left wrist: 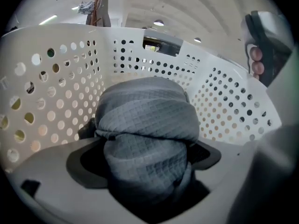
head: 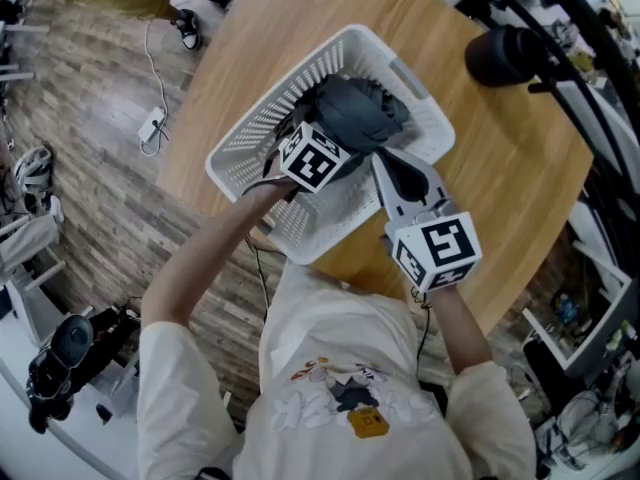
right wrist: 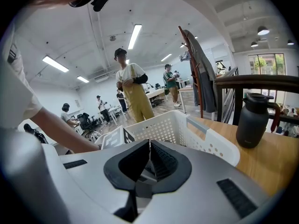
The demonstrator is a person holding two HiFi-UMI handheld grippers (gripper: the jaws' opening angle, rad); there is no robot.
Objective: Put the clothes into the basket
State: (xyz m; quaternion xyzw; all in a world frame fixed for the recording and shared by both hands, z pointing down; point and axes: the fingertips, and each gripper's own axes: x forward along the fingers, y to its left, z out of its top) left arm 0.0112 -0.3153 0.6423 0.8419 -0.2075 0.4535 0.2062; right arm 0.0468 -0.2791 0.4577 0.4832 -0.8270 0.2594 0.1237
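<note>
Bundled grey quilted cloth [left wrist: 145, 120] lies between the left tool's [left wrist: 147, 161] spread jaws, perforated white basket [left wrist: 56, 78] walls around; right tool [right wrist: 149, 160] closed, empty.

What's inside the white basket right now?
A bundled grey quilted garment is inside the basket, with the left gripper reaching in, jaws wide on either side of it. The basket floor under the cloth is covered, so anything beneath can't be seen.
</note>
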